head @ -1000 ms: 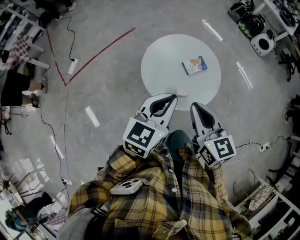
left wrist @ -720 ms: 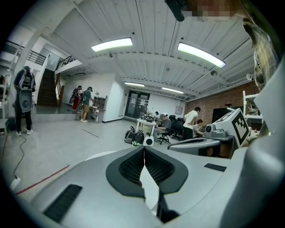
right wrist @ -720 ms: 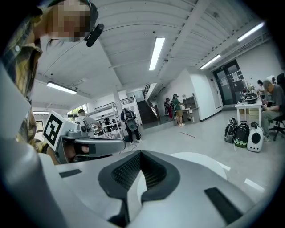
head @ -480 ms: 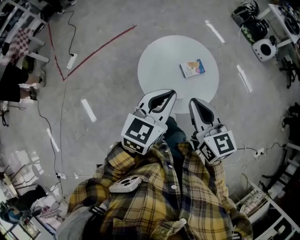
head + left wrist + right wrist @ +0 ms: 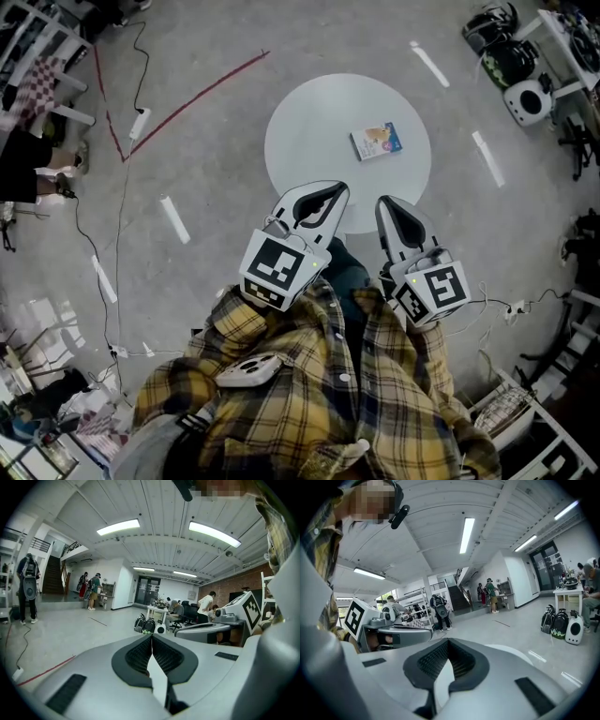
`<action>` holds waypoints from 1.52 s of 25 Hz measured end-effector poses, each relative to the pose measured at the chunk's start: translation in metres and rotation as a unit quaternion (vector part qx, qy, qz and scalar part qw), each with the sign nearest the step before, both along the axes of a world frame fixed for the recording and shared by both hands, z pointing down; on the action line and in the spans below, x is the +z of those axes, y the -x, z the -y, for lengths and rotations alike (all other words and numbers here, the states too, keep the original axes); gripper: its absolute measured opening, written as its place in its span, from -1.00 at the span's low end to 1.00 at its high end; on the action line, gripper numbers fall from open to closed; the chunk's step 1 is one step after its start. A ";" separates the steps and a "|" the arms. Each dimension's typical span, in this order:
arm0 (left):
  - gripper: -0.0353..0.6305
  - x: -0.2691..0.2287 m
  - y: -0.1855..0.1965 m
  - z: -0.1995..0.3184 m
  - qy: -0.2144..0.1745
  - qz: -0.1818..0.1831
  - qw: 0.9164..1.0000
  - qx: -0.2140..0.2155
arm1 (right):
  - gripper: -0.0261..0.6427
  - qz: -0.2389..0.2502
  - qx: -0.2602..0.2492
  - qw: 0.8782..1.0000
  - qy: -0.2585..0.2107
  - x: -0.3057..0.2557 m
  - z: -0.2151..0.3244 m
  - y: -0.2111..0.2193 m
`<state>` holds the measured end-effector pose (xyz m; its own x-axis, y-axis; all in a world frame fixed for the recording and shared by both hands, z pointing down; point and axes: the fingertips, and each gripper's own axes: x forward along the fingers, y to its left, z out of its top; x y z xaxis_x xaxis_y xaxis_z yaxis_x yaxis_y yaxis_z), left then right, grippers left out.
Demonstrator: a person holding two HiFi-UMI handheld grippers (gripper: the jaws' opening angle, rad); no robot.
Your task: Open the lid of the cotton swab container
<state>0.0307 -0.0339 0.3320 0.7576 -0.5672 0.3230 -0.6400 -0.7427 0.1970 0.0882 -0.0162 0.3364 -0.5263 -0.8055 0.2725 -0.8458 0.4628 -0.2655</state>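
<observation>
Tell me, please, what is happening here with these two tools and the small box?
A person in a checked shirt holds a left gripper and a right gripper, both pointed toward a round white table. The fingers of both are closed, with nothing between them. The cotton swab box lies alone on the table, apart from both grippers, and nothing touches it. Its lid looks closed, so the opening has not yet begun.
</observation>
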 end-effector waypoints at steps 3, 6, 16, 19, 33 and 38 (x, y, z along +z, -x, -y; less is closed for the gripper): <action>-0.83 0.007 -0.003 0.003 0.006 0.005 1.000 0.001 | -0.88 -0.001 -0.004 1.000 0.004 0.005 0.004 -0.003; -0.83 0.015 -0.004 0.006 0.011 0.010 1.000 0.003 | -0.88 -0.009 -0.010 1.000 0.013 0.013 0.006 -0.002; -0.83 0.056 -0.008 0.017 0.023 0.041 0.998 0.034 | -0.88 -0.024 -0.020 0.998 0.061 0.062 0.015 0.000; -0.83 0.076 -0.010 0.014 0.028 0.052 0.997 0.046 | -0.88 -0.031 -0.018 0.997 0.075 0.079 0.016 -0.003; -0.83 0.161 -0.005 0.011 0.049 0.091 0.992 0.071 | -0.88 -0.050 -0.016 0.988 0.143 0.166 0.031 0.000; -0.83 0.181 -0.004 0.010 0.063 0.093 0.991 0.067 | -0.88 -0.050 -0.021 0.985 0.163 0.186 0.030 0.001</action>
<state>0.0348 -0.0441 0.5134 0.7437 -0.4124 0.5262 -0.5719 -0.8001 0.1811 0.0877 -0.0458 0.5226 -0.5140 -0.6452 0.5653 -0.8576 0.4014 -0.3215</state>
